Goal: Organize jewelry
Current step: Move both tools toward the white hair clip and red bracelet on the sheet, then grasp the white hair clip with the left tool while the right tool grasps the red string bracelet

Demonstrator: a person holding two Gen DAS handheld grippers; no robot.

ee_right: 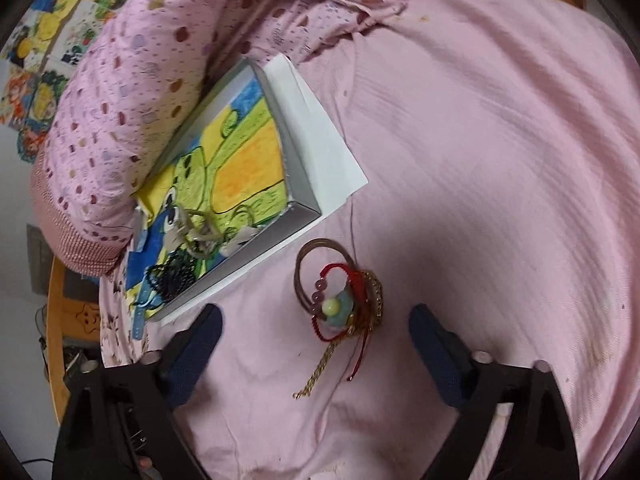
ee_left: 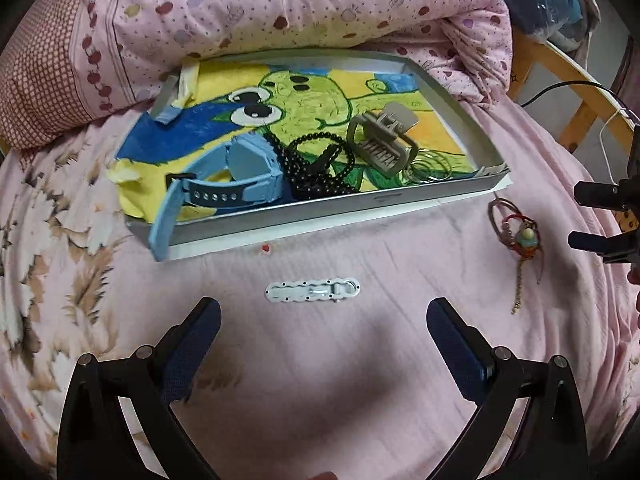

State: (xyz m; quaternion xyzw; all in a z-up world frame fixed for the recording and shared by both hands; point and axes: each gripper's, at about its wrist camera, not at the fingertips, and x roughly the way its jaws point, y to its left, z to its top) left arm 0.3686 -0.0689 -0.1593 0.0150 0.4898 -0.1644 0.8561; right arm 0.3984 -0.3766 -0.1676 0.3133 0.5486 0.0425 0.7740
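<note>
The left gripper [ee_left: 324, 320] is held wide apart, nothing between its fingers; a white clip [ee_left: 313, 290] lies just ahead. The right gripper [ee_right: 316, 320] is spread, the tangled bracelets [ee_right: 340, 300] seen between its unpressing fingertips, the tray [ee_right: 304, 204] ahead-left.

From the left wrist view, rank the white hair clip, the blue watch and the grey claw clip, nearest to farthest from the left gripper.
Measured from the left gripper:
1. white hair clip, on the pink sheet just ahead of the fingertips.
2. blue watch, at the tray's near left, strap over the rim.
3. grey claw clip, deeper in the tray, to the right.
</note>
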